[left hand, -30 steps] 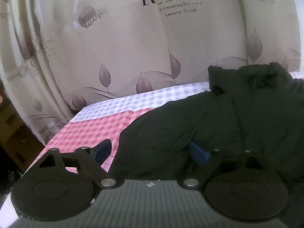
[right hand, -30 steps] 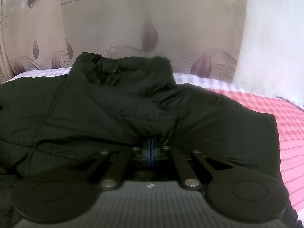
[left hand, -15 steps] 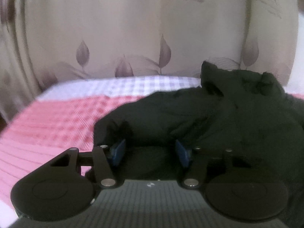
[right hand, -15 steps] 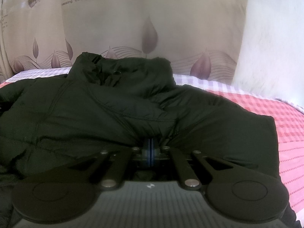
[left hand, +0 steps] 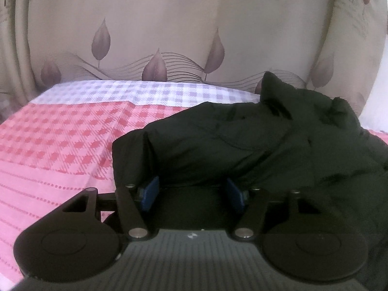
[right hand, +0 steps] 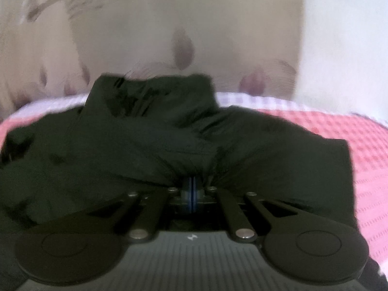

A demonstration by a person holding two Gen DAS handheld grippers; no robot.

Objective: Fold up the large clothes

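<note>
Dark puffy jacket [left hand: 254, 145] spread on the pink checked bedsheet [left hand: 60, 145]

Left gripper [left hand: 191, 191] jaws partly apart, just opened slightly, sleeve end between them. Right gripper [right hand: 191, 191] pinched tight on a jacket fold.

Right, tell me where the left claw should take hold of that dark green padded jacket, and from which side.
Grip the dark green padded jacket at its near folded edge, coming in low from the front. There the fabric forms a raised, bunched ridge over the pink checked bedsheet, probably thick enough to pinch. The left claw already straddles it, pads apart, having just widened slightly.
</note>
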